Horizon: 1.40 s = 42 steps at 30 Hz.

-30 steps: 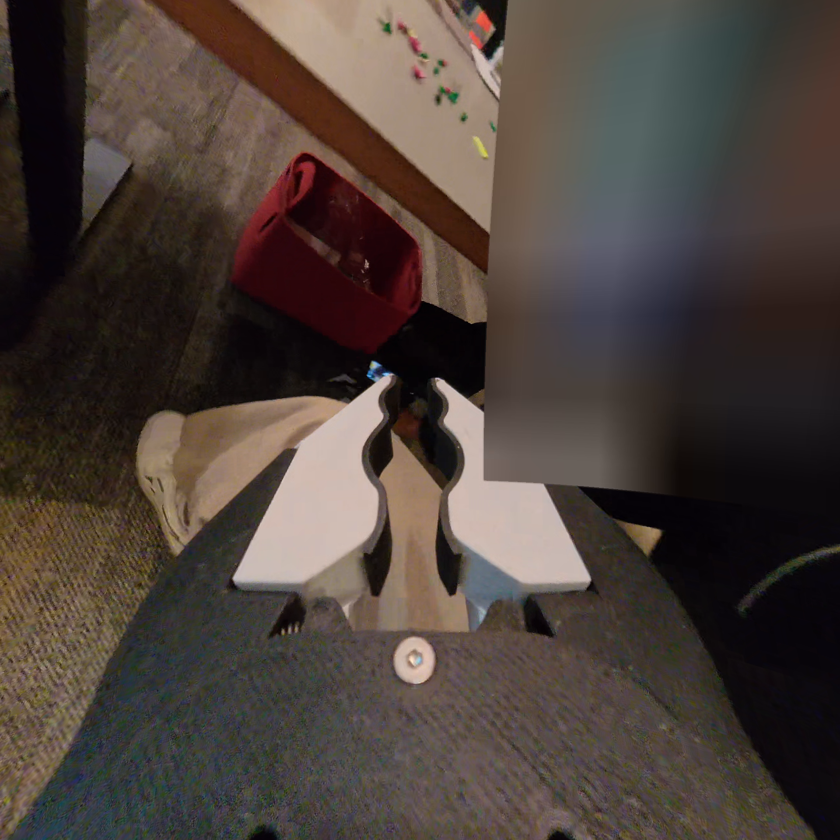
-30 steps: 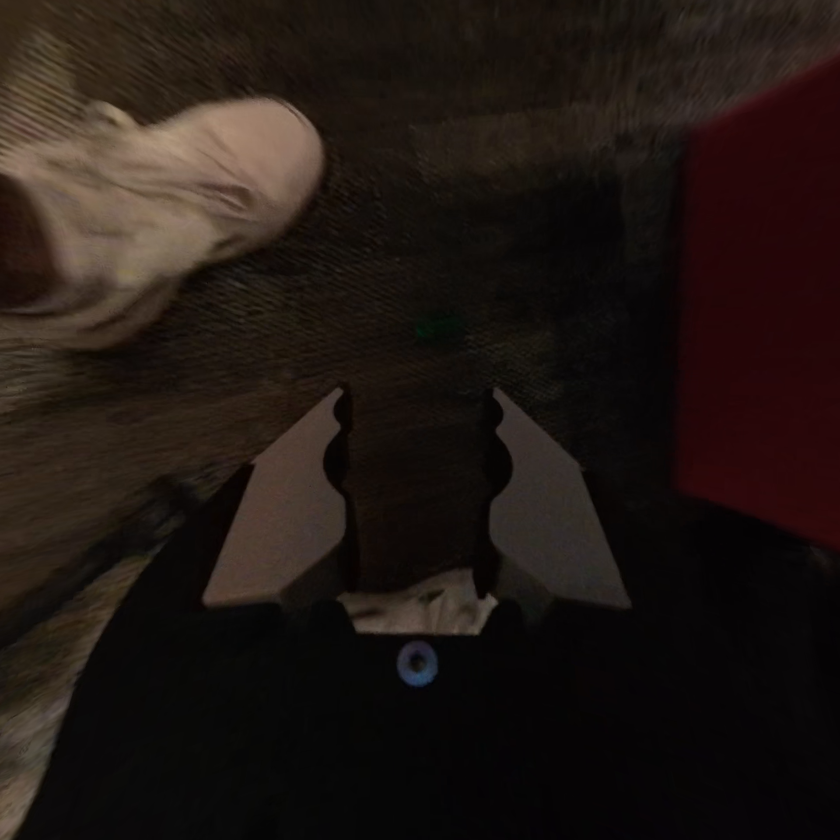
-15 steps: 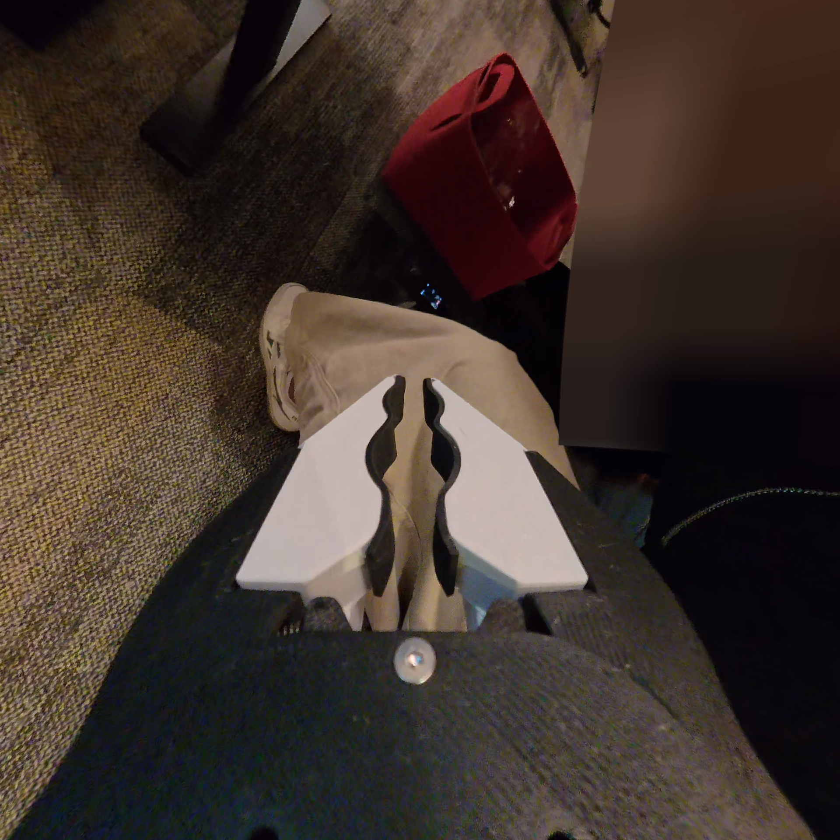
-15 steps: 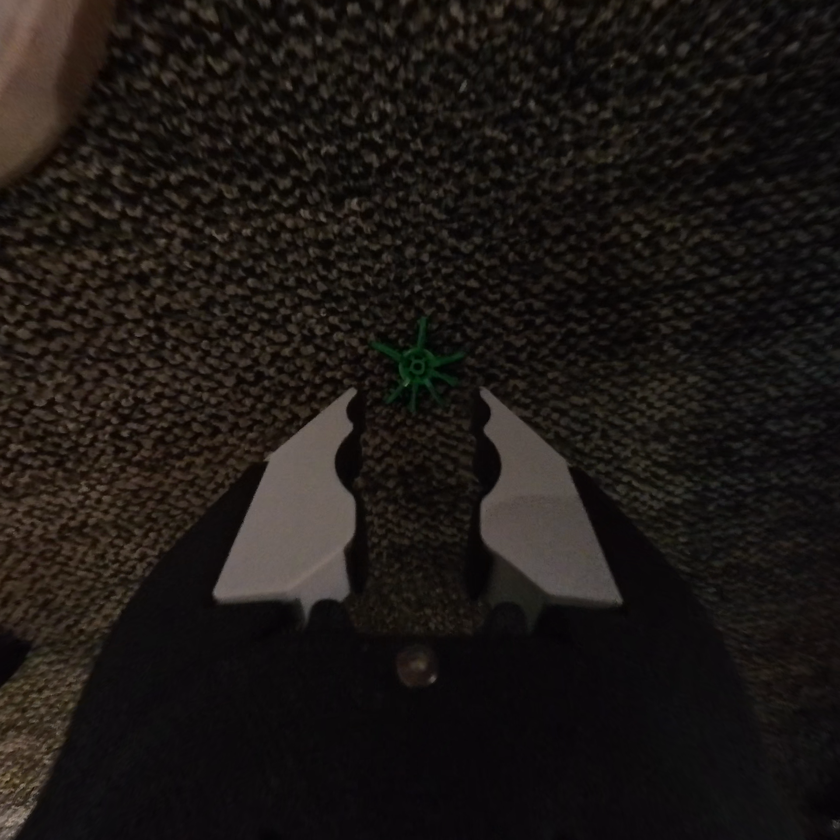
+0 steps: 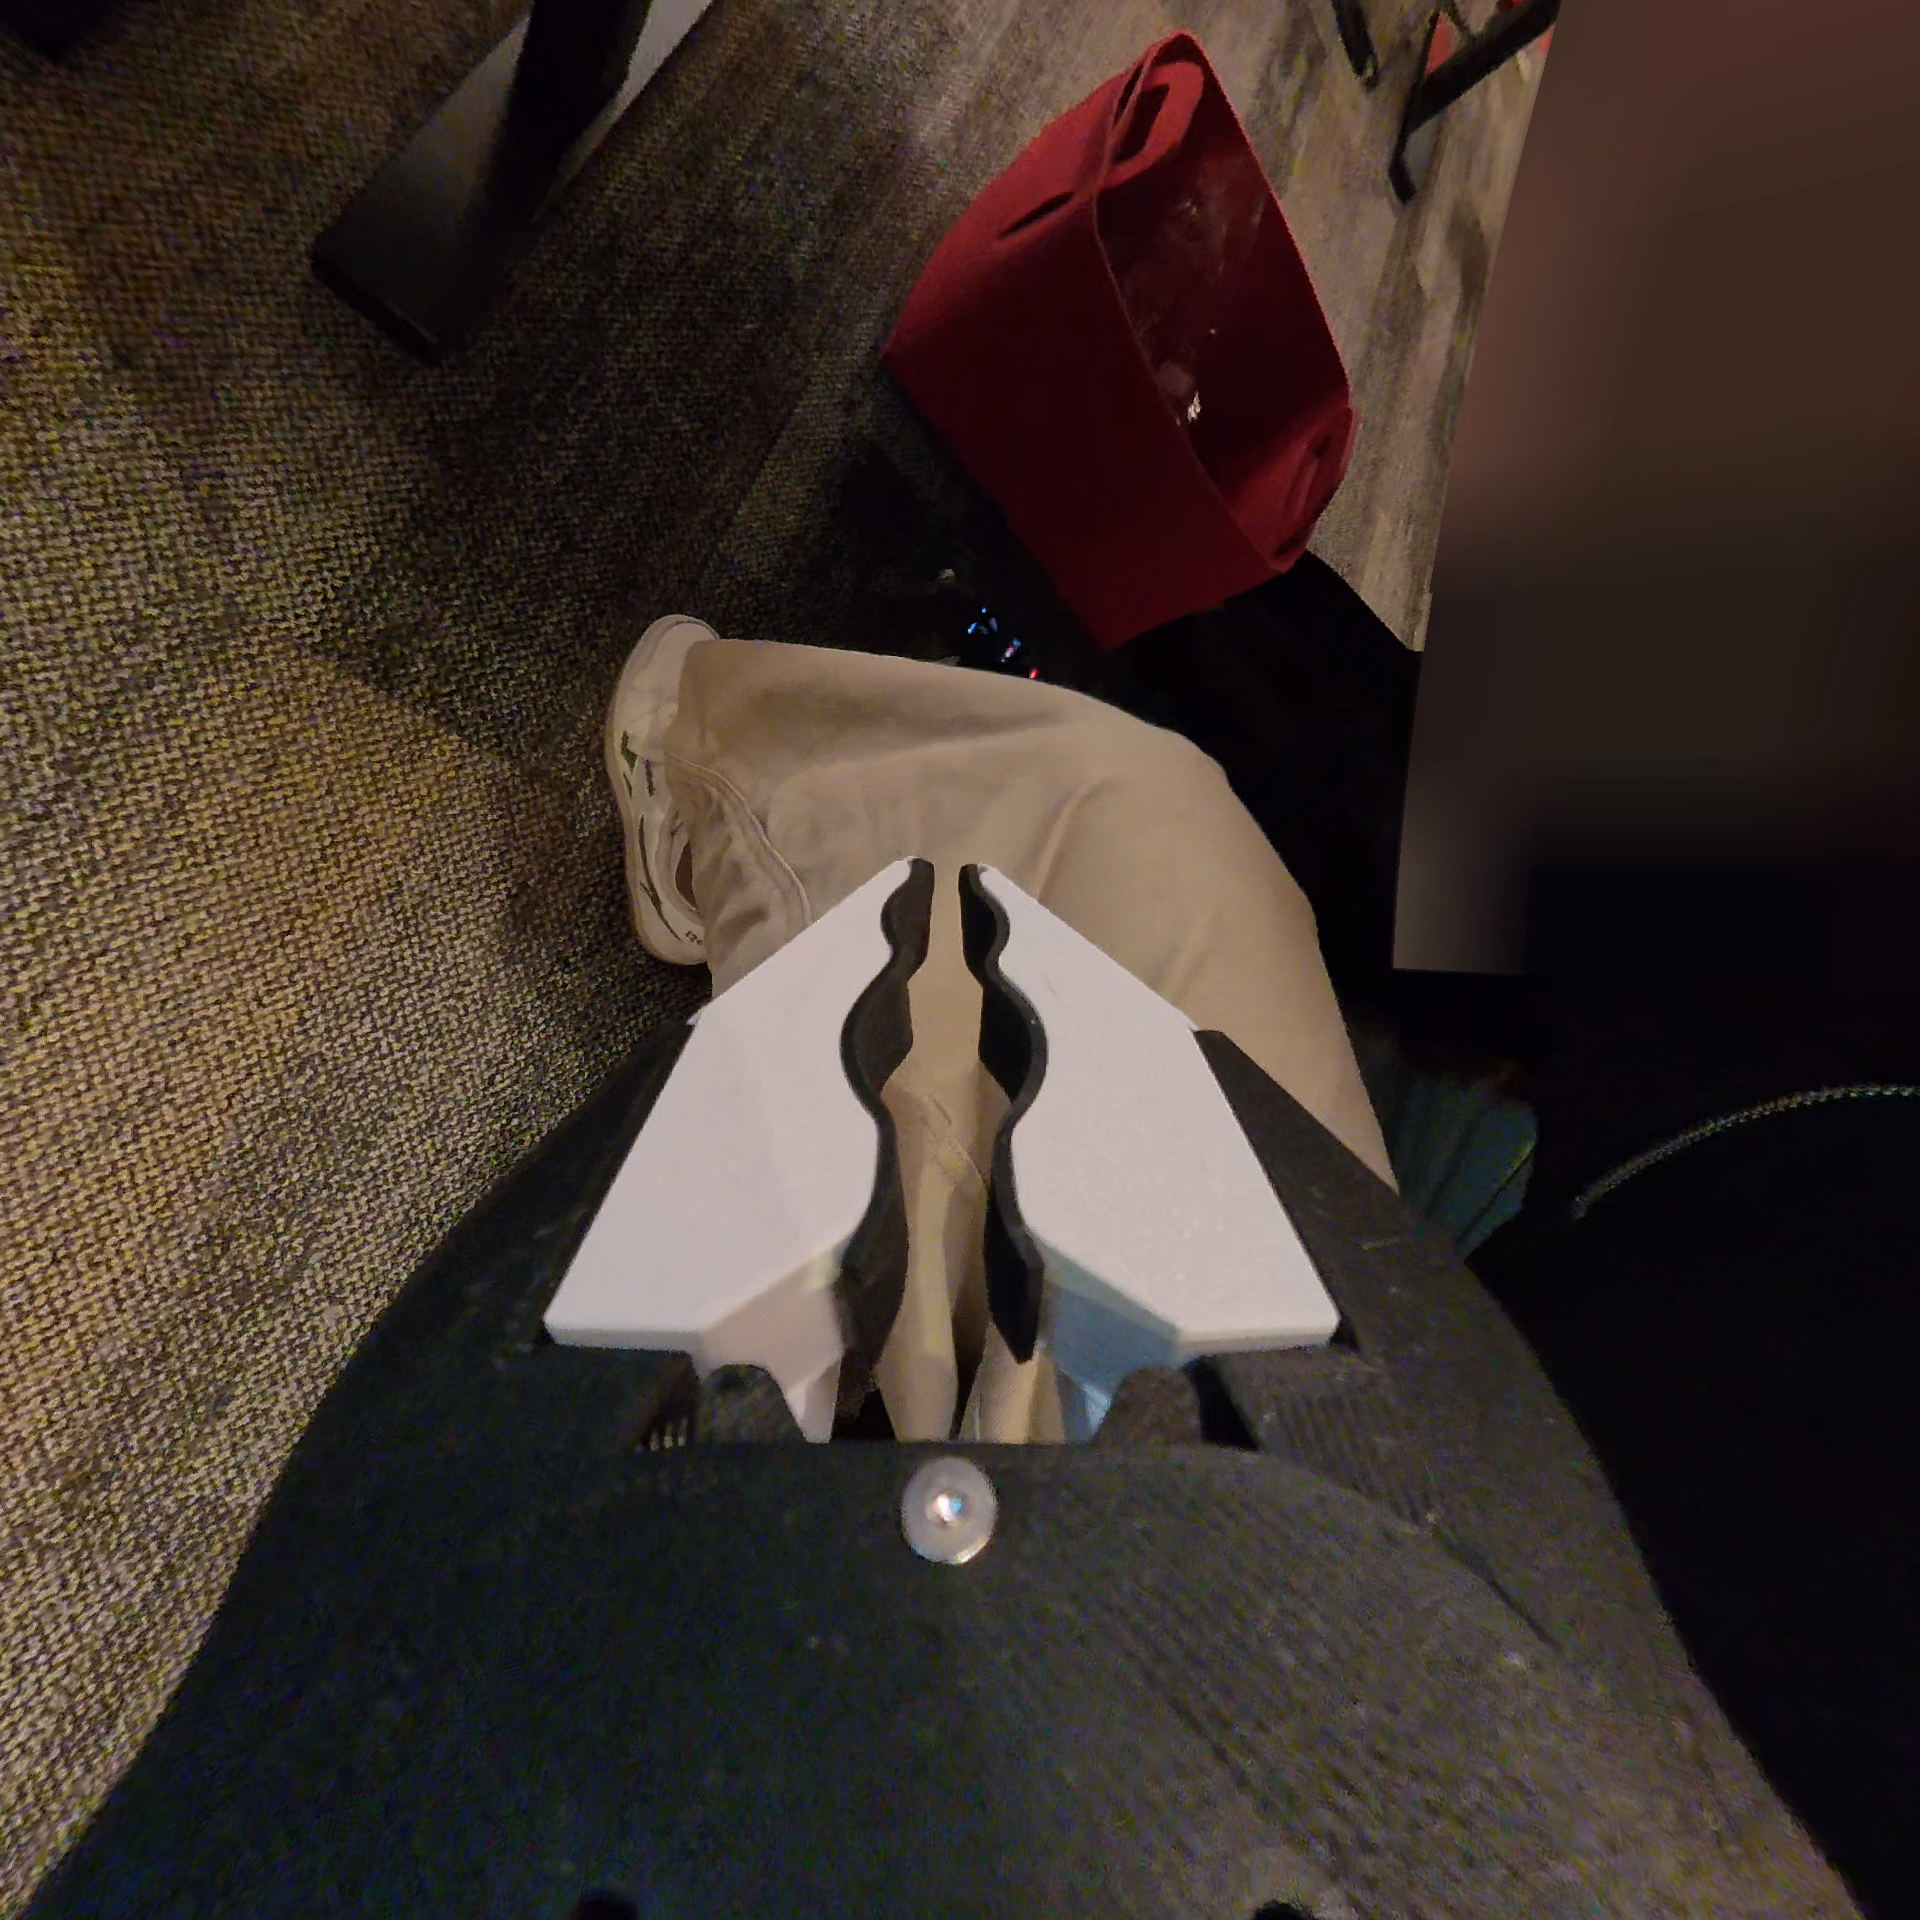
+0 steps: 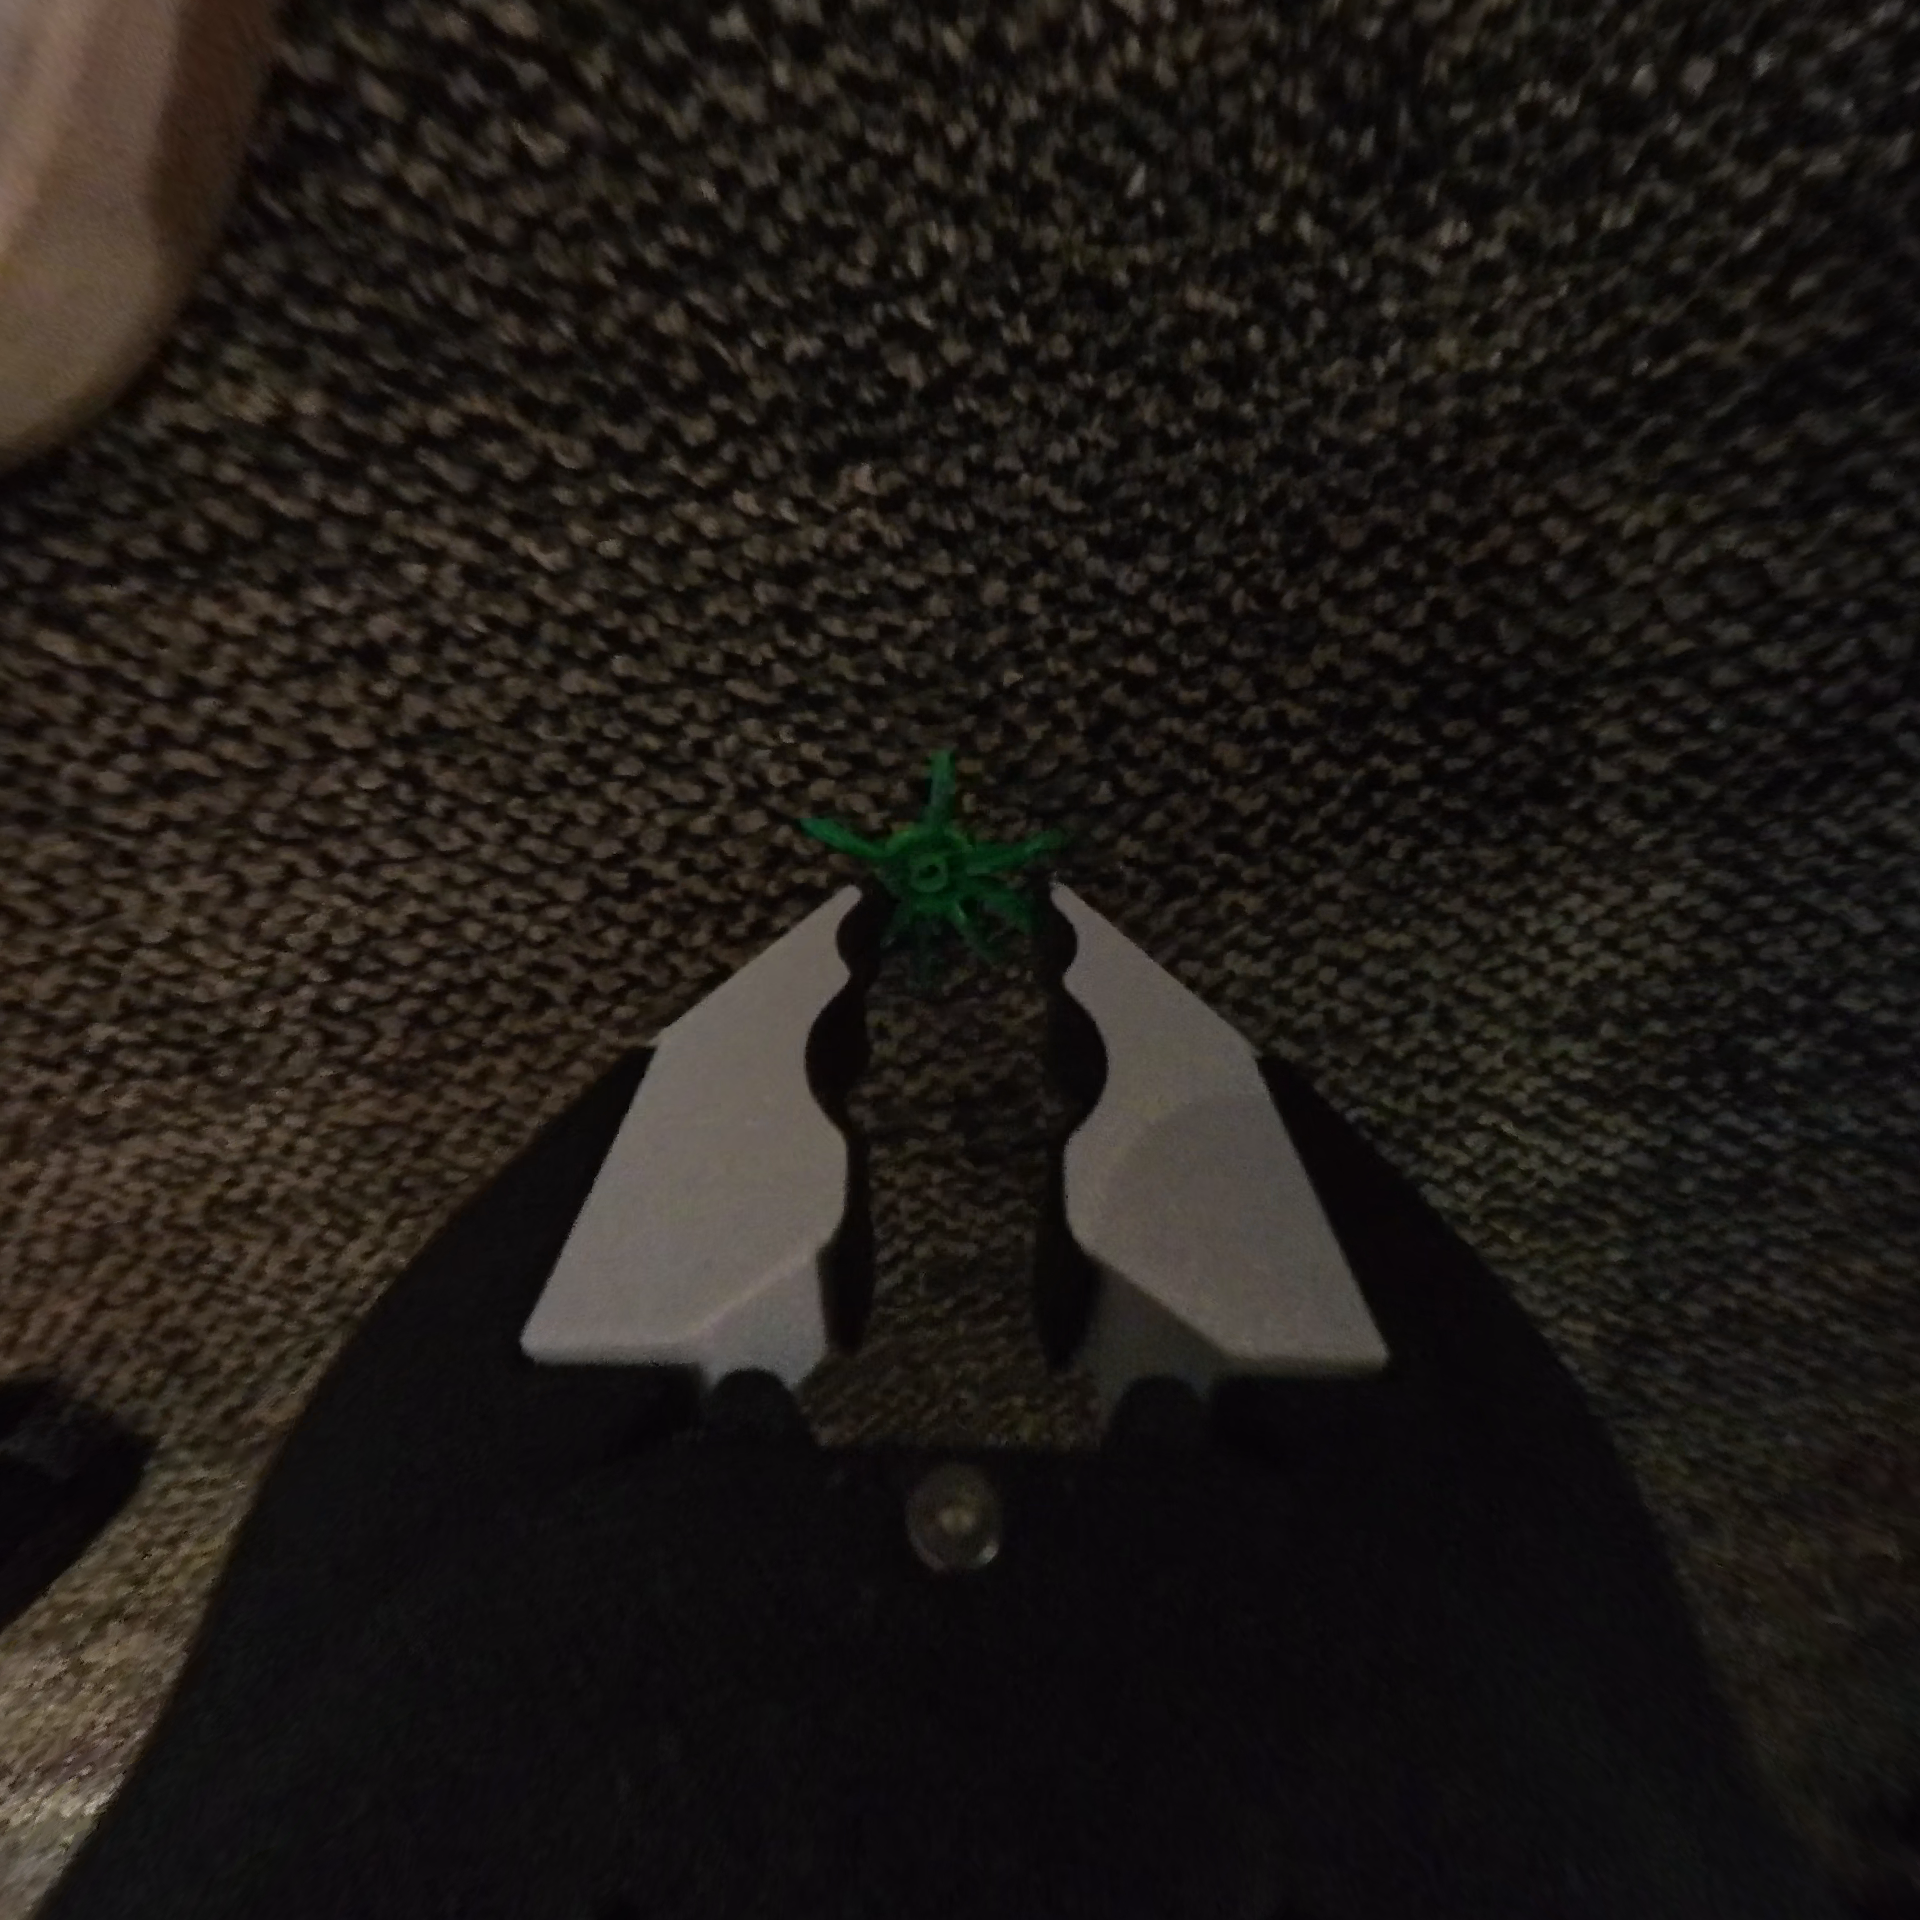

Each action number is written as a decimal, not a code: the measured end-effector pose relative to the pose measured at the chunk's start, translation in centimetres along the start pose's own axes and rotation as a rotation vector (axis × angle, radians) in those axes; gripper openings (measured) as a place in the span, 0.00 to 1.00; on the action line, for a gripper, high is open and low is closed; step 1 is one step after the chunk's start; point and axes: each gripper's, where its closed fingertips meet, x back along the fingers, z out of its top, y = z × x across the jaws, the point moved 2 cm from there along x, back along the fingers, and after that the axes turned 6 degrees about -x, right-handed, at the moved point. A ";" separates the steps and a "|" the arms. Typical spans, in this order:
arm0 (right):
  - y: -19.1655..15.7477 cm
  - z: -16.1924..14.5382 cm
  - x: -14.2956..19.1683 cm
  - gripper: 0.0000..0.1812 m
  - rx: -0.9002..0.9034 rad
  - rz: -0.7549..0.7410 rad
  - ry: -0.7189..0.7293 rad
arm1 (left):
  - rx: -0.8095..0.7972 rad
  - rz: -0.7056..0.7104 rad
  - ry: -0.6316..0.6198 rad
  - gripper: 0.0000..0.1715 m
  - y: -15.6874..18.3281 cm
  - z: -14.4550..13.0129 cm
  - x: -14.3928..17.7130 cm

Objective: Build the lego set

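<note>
A small green spiky lego piece (image 6: 930,868) lies on the dark speckled carpet (image 6: 1247,520) in the right wrist view. My right gripper (image 6: 951,904) is open and low over the carpet. The piece sits right at its tips, partly between the two fingers, and I cannot tell whether they touch it. My left gripper (image 5: 938,868) is held above a person's leg, its jaws almost together with only a thin gap, and it holds nothing. No other lego pieces show in either view.
A red fabric basket (image 5: 1122,343) stands on the carpet ahead of the left gripper. A person's beige trouser leg (image 5: 987,779) and white shoe (image 5: 649,810) lie below it. A black furniture foot (image 5: 468,177) is at the upper left. A pale blurred shape (image 6: 94,208) fills the right view's top-left corner.
My right gripper has dropped toward the carpet and closed in on the green piece, now at its tips. The left view has swung off the table to the floor, its jaws a little closer.
</note>
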 end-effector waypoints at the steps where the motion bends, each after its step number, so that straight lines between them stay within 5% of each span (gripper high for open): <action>1: -0.3 0.3 0.8 0.16 0.009 0.010 0.017 | -0.006 -0.007 0.002 0.03 0.3 0.2 0.0; 7: -3.3 2.9 11.0 0.15 0.129 0.040 0.132 | -0.088 -0.165 0.162 0.03 5.3 5.9 0.4; 14: -10.9 3.9 30.3 0.16 0.188 0.066 0.383 | -0.369 -0.204 0.287 0.03 13.0 11.0 0.4; 23: -20.8 -2.3 56.5 0.15 0.175 -0.015 0.561 | -0.480 -0.298 0.295 0.02 18.0 9.6 0.5; 29: -17.6 -7.3 68.9 0.15 0.098 -0.214 0.536 | -0.550 -0.340 0.224 0.01 20.2 7.7 -0.8; 34: -8.9 -8.7 72.8 0.15 0.122 -0.373 0.387 | -0.629 -0.322 0.160 0.00 20.7 6.2 -1.6; 42: -0.9 -6.5 68.6 0.15 0.225 -0.209 0.167 | -0.600 -0.280 0.075 0.00 17.9 5.5 -4.1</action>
